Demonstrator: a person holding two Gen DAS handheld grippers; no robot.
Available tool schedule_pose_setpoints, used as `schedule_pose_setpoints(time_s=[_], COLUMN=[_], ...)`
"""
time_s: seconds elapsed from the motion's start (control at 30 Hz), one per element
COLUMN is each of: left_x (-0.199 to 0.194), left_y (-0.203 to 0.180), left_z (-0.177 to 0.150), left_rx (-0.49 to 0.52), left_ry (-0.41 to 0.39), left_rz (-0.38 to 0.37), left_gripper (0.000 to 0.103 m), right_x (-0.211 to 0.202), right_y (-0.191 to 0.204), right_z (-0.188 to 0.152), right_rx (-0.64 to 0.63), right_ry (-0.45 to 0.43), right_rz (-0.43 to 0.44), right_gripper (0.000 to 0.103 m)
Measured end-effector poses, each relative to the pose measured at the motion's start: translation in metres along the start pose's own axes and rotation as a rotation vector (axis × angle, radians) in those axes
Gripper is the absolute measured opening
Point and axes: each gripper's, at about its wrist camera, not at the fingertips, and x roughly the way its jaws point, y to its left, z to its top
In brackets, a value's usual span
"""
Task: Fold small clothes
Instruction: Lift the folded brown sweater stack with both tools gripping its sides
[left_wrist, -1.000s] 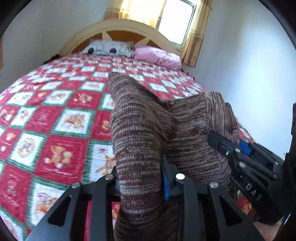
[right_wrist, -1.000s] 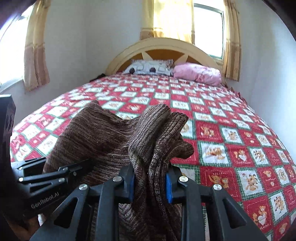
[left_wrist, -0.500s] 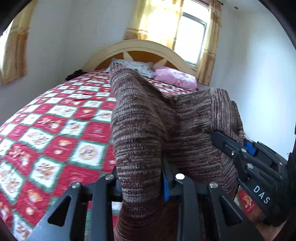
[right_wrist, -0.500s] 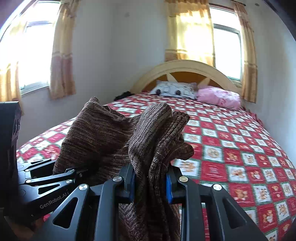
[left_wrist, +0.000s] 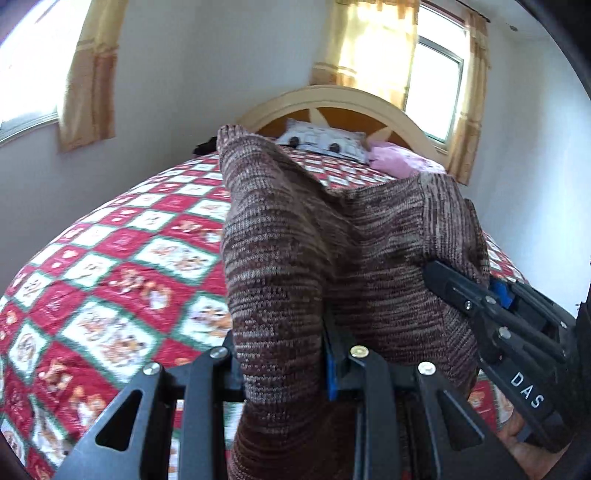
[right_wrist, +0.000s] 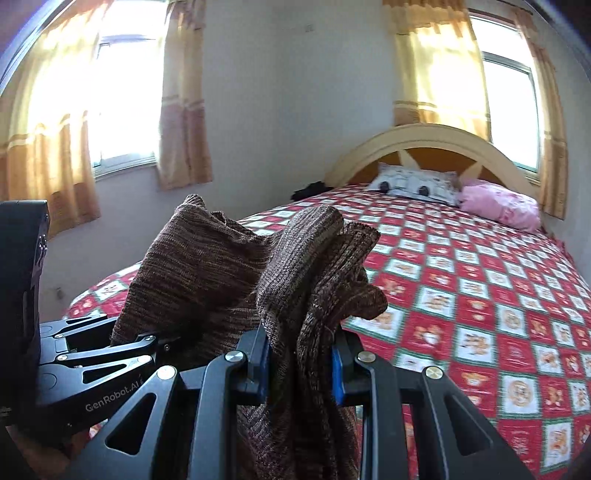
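Observation:
A brown marled knitted garment (left_wrist: 332, 251) hangs in the air above the bed, held between both grippers. My left gripper (left_wrist: 282, 365) is shut on one edge of it. My right gripper (right_wrist: 299, 365) is shut on a bunched edge of the same garment (right_wrist: 207, 273). In the left wrist view the right gripper (left_wrist: 517, 332) shows at the right, against the cloth. In the right wrist view the left gripper (right_wrist: 96, 354) shows at the lower left. The cloth sags between them, and its lower part is hidden below the frames.
A bed with a red, green and white checked quilt (right_wrist: 480, 295) lies ahead. A white patterned pillow (right_wrist: 417, 182) and a pink pillow (right_wrist: 502, 206) lie at the curved headboard (right_wrist: 424, 136). Curtained windows (right_wrist: 122, 110) sit in the walls. A dark item (right_wrist: 310, 190) lies at the bed's far left.
Both grippers have risen and tilted upward with the garment; the bed has sunk lower in both views and the walls and windows have come into sight.

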Motion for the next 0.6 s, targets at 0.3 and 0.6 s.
schedule_pose_setpoints(time_s=[0.3,0.6], left_x=[0.001,0.041], left_y=[0.055,0.093], left_z=[0.004,0.006], left_rx=[-0.063,-0.096], left_ry=[-0.029,-0.011], left_rz=[0.139,0.266], left_gripper=[0.030,0.030], right_x=[0.052,0.130], right_y=[0.048,0.073], right_z=[0.019,0.022], right_rx=[-0.072,-0.128], right_ry=[0.012,0.055], right_rz=[0.092,0.133], right_gripper=[0.026,0.026])
